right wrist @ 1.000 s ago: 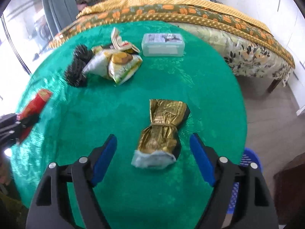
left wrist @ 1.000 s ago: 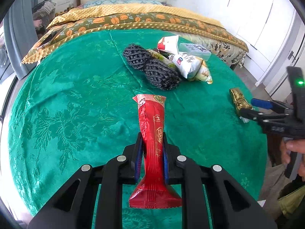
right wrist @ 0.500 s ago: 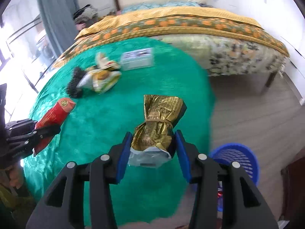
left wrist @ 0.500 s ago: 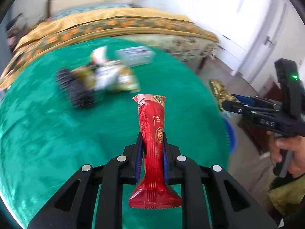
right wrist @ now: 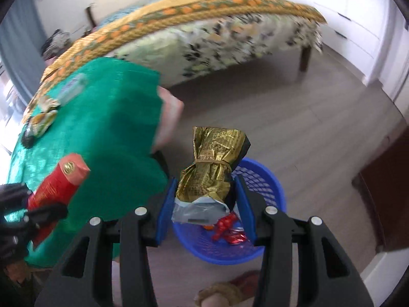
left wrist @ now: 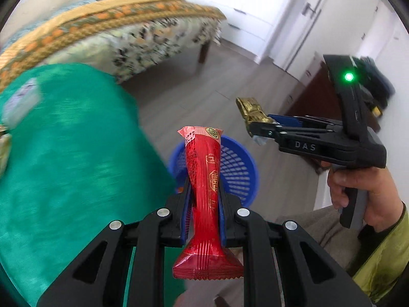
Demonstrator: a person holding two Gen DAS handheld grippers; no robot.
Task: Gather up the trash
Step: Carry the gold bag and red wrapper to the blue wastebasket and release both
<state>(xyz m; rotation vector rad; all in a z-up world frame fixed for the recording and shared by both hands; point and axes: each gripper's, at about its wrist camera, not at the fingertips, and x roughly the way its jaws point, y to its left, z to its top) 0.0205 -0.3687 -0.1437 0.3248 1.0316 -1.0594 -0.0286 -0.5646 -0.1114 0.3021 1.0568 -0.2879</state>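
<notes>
The left gripper (left wrist: 203,199) is seen with its jaws closed on a red wrapper (left wrist: 204,179), gripped near the lower crimped end so that most of its length stands free ahead of the jaws; such a hold is judged to let the packet fall cleanly once released. The right gripper (right wrist: 205,203) is seen with its jaws pressed against a crumpled gold wrapper (right wrist: 213,168), taken at the bulging lower part, with a grey inner lining hanging beneath. Both pieces are carried off the green surface (right wrist: 102,117) and held over the floor (right wrist: 294,117). The blue basket (right wrist: 265,181) stands on the floor just beside the surface, directly below the gold wrapper, and is already found to contain red scraps (right wrist: 228,229). The red wrapper is held over the basket's near rim. Further wrappers (right wrist: 42,116) are noted on the surface, so collection is judged incomplete. Release over the basket is considered the step in hand.
</notes>
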